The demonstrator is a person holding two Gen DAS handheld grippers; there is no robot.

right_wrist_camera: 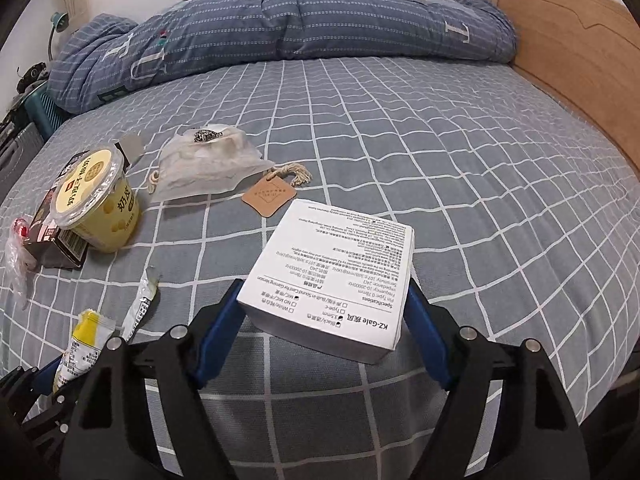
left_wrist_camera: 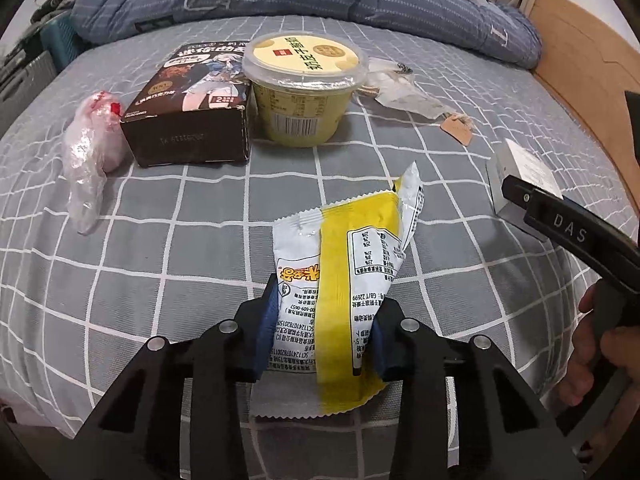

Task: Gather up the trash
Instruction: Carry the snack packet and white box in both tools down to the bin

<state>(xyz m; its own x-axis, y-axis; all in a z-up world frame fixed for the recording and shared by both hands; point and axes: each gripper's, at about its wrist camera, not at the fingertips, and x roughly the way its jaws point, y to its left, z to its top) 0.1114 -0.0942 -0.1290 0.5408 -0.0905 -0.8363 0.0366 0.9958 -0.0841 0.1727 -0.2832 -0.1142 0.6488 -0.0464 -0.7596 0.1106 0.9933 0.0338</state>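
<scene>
A yellow and white snack wrapper [left_wrist_camera: 340, 248] stands crumpled between the blue pads of my left gripper [left_wrist_camera: 328, 296], which is shut on its lower part. In the right wrist view, a white printed box [right_wrist_camera: 332, 272] sits between the blue pads of my right gripper [right_wrist_camera: 324, 284]; both pads press on its sides. The left wrist view shows that box [left_wrist_camera: 524, 176] at the right with one black finger [left_wrist_camera: 560, 220] over it. The wrapper [right_wrist_camera: 84, 344] also shows at the bottom left of the right wrist view.
On the grey checked bedsheet [left_wrist_camera: 180, 240] lie a dark carton [left_wrist_camera: 188, 116], a yellow lidded cup [left_wrist_camera: 304, 92], a crumpled clear plastic bag [left_wrist_camera: 92, 140], and a translucent pouch [right_wrist_camera: 208, 164] with a brown tag [right_wrist_camera: 268, 198]. A blue quilt [right_wrist_camera: 280, 24] lies behind. A wooden bed frame [right_wrist_camera: 580, 52] runs along the right.
</scene>
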